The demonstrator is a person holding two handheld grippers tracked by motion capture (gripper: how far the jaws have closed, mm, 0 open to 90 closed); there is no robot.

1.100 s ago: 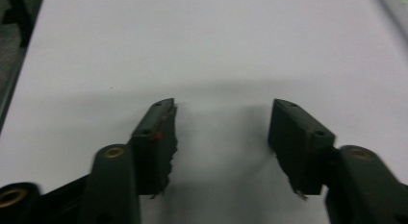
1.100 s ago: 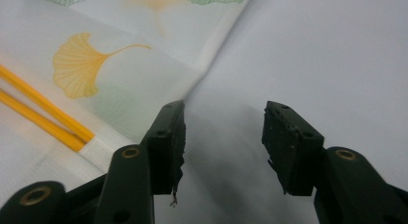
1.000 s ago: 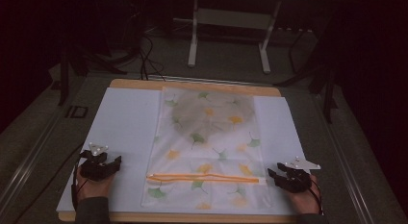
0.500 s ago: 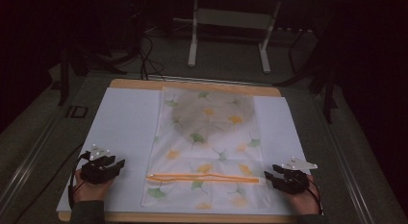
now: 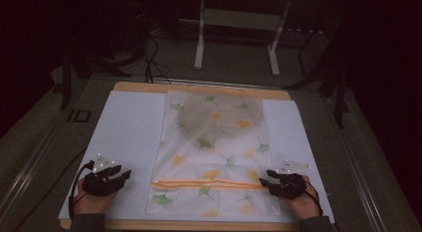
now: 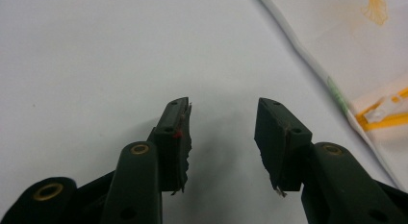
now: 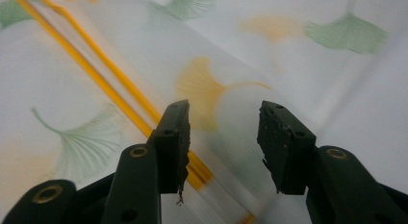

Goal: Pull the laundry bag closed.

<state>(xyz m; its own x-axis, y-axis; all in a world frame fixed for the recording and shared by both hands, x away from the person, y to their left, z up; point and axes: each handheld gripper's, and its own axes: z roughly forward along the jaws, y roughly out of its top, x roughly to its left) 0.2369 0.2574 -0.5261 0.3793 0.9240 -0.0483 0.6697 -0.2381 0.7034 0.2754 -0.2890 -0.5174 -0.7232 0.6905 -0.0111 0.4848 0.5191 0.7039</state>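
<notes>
Bag flat at frame center on white mat. Left gripper lower left, jaws wide, over bare mat. Right gripper lower right, jaws wide, at orange zipper end.

White bag with green and yellow leaves, orange zipper; black tongs.
</notes>
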